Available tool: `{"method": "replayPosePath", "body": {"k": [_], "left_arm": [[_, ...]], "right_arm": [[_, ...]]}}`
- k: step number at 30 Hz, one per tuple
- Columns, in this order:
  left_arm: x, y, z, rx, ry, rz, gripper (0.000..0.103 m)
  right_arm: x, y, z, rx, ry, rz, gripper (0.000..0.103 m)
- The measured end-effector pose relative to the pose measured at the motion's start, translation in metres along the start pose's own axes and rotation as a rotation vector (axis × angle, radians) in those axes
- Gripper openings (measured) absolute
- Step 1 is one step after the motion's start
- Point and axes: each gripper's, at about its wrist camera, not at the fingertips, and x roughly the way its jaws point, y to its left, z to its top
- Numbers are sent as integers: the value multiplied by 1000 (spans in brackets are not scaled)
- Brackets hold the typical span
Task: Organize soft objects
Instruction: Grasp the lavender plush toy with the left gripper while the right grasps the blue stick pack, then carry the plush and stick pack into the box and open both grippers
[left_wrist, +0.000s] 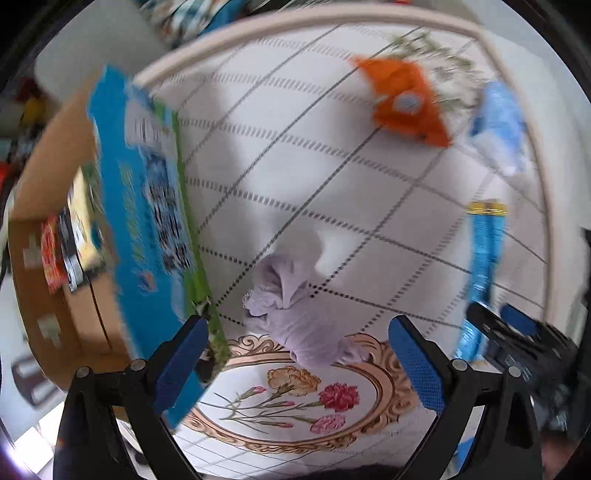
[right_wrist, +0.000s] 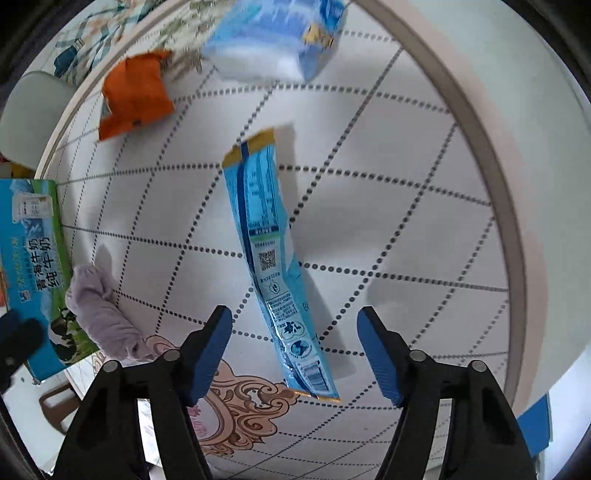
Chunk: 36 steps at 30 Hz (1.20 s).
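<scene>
A crumpled lilac cloth (left_wrist: 295, 310) lies on the round white table (left_wrist: 332, 155), just ahead of my open left gripper (left_wrist: 299, 354); it also shows in the right wrist view (right_wrist: 103, 314). A long blue snack pouch (right_wrist: 275, 266) lies between and ahead of the jaws of my open right gripper (right_wrist: 295, 347), and shows in the left wrist view (left_wrist: 480, 266). An orange soft pouch (left_wrist: 402, 99) (right_wrist: 135, 94) and a blue-white soft pack (left_wrist: 498, 125) (right_wrist: 273, 40) lie at the far side.
A blue-green milk carton box (left_wrist: 147, 229) (right_wrist: 33, 266) stands open at the table's left edge, with packets inside. The table's raised rim (right_wrist: 491, 155) curves around the right. A flower print (left_wrist: 306, 398) marks the near part of the table.
</scene>
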Motion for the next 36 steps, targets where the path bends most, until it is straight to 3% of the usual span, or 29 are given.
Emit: {"method": "replayPosePath", "body": {"k": [2, 7, 9, 12, 15, 17, 18, 21, 23, 24, 30, 36], "left_arm": [[16, -2, 0, -30, 34, -9, 100], [33, -20, -1, -24, 18, 107, 100], [36, -23, -2, -34, 20, 84, 100], [37, -26, -9, -58, 34, 33, 100], [50, -22, -14, -82, 55, 42, 100], [68, -15, -16, -116, 105, 35, 83], [74, -13, -18, -128, 124, 25, 83], [72, -9, -22, -163, 69, -33, 71], [70, -11, -25, -171, 55, -70, 47], [67, -11, -24, -175, 50, -83, 41], [54, -23, -29, -134, 15, -117, 39], [14, -27, -54, -93, -70, -179, 39]], "right_arm": [[4, 0, 0, -13, -2, 5, 65], [8, 3, -1, -42, -11, -17, 56], [8, 9, -3, -57, -11, -15, 50], [9, 15, -5, -82, -6, -26, 49], [11, 20, -7, -99, -8, -46, 47], [12, 25, -10, -104, -11, -61, 46], [11, 27, -10, -107, -15, -70, 40], [12, 31, -12, -107, -16, -82, 33], [13, 30, -11, -112, -21, -90, 29], [13, 31, -13, -115, -22, -97, 27], [5, 25, -20, -125, -31, -106, 16], [-16, 26, -30, -116, -46, -25, 14]]}}
